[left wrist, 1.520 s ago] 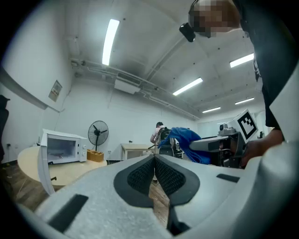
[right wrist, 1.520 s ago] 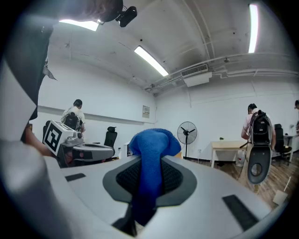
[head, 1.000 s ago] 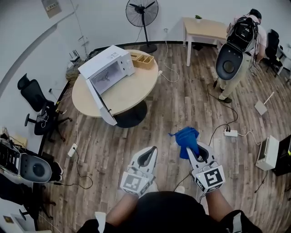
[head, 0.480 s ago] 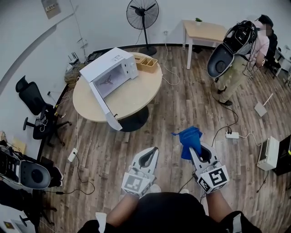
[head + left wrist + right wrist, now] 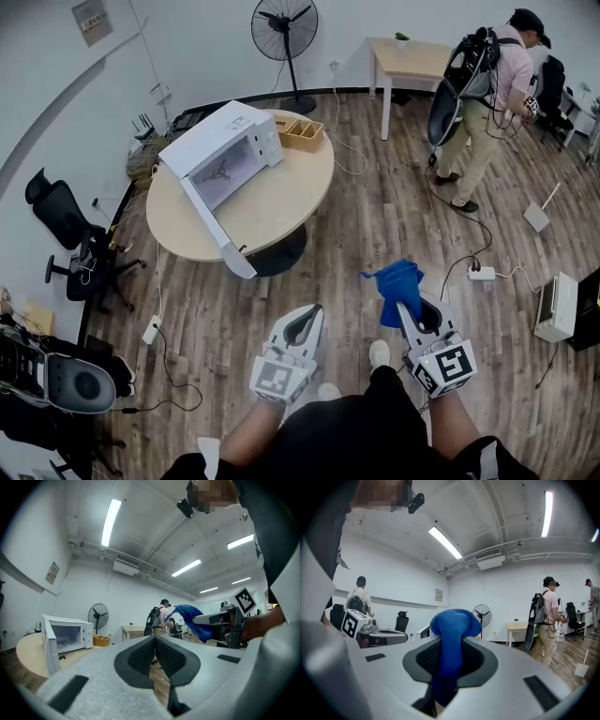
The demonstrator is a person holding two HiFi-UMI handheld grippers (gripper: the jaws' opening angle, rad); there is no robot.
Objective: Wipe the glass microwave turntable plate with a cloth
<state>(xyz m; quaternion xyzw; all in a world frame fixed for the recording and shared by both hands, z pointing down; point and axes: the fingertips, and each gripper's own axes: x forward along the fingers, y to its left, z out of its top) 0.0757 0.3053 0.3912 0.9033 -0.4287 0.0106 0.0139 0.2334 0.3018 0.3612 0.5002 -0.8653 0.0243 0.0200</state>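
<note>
Cloth (image 5: 397,284), blue, pinched tight in the right claw (image 5: 405,309). Its bunched top pokes above the jaws and the tail hangs down btw them. Left claw (image 5: 309,314) pressed together, nothing in it. Both held over the wood floor (image 5: 375,216), well apart from the round worktop (image 5: 281,197). On the worktop: white microwave (image 5: 220,141), door (image 5: 211,225) swung open, w/ a wooden box (image 5: 302,131) just beside it. Glass plate: can't make it out inside the microwave from here. Fan (image 5: 284,28) stands by the far wall, person w/ backpack (image 5: 487,94) at back right.
</note>
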